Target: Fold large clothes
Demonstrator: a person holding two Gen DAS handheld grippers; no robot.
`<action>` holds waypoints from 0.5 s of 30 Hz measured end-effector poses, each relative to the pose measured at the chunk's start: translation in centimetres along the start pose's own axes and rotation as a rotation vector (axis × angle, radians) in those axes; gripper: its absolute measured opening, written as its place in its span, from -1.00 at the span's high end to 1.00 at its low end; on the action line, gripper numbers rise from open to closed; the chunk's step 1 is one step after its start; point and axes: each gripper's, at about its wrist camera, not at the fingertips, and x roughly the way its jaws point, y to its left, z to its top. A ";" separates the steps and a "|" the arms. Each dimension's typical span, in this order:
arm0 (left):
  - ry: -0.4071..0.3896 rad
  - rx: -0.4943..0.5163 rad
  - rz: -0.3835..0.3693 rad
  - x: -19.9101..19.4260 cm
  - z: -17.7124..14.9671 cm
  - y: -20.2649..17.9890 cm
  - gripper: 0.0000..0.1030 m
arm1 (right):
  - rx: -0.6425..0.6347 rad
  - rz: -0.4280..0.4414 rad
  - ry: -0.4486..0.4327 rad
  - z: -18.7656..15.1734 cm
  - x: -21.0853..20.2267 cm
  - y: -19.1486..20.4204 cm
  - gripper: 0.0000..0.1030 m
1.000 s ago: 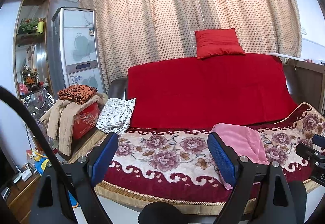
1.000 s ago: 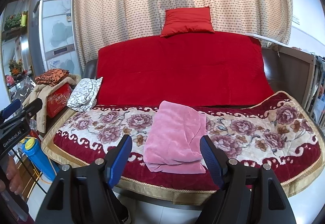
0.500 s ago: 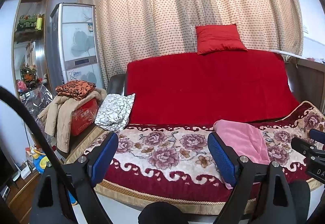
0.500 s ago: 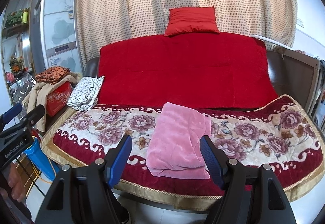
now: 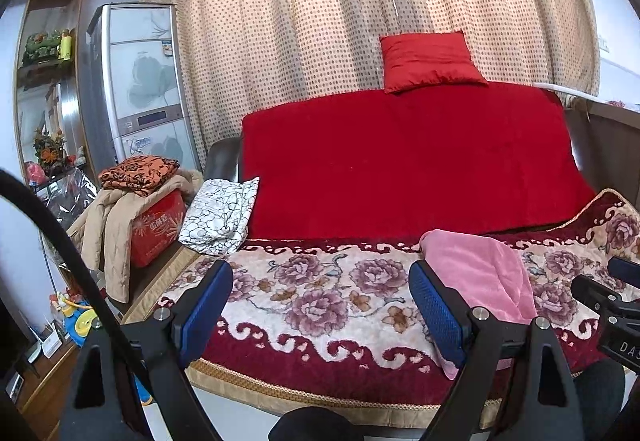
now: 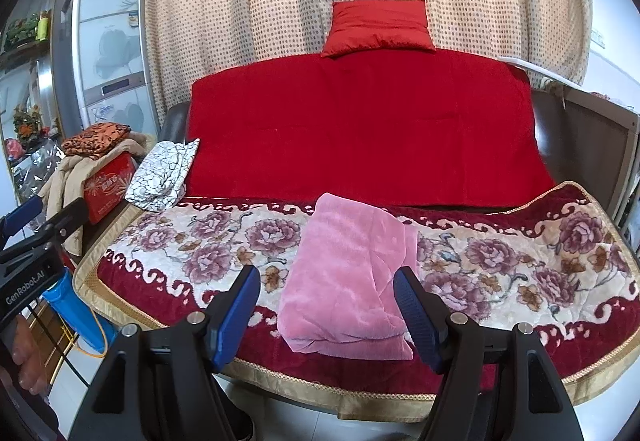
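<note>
Sofa seat under a floral blanket (image 6: 520,265), pink garment (image 6: 352,273) lying front-to-back.
Right tongs (image 6: 328,315) frame its near edge (nearer); left tongs (image 5: 320,311) off leftward; both spread, empty.

The room is bright, with soft light coming through the dotted curtain (image 5: 360,13). Everything looks sharp. The edges bend round, and the corners are black.
</note>
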 end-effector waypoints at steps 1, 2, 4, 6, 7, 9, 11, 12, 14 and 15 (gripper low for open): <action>0.001 0.001 0.002 0.1 0.1 -0.1 -0.74 | 0.002 -0.002 0.001 0.1 0.2 -0.2 -0.42; 0.002 0.004 0.002 0.4 0.2 -0.4 -0.74 | 0.004 -0.004 0.002 0.1 0.4 -0.3 -0.42; 0.006 0.008 -0.002 0.8 0.3 -0.7 -0.74 | 0.012 -0.002 0.008 0.3 0.9 -0.7 -0.42; 0.008 0.011 -0.004 1.0 0.5 -1.1 -0.74 | 0.020 -0.005 0.012 0.3 1.2 -1.0 -0.42; 0.008 0.012 -0.005 1.1 0.6 -1.3 -0.74 | 0.025 -0.005 0.015 0.3 1.4 -1.3 -0.42; 0.007 0.015 -0.006 1.1 0.6 -1.5 -0.74 | 0.031 -0.007 0.018 0.4 1.5 -1.6 -0.42; 0.008 0.021 -0.014 0.9 0.5 -1.7 -0.74 | 0.039 -0.011 0.016 0.3 1.5 -1.9 -0.42; 0.006 0.024 -0.016 0.6 0.4 -1.8 -0.74 | 0.045 -0.013 0.015 0.2 1.4 -2.1 -0.42; -0.001 0.025 -0.022 0.0 0.3 -1.9 -0.74 | 0.051 -0.014 0.014 0.0 1.0 -2.2 -0.42; -0.006 0.026 -0.026 -0.4 0.3 -2.0 -0.74 | 0.052 -0.016 0.011 -0.1 0.7 -2.2 -0.42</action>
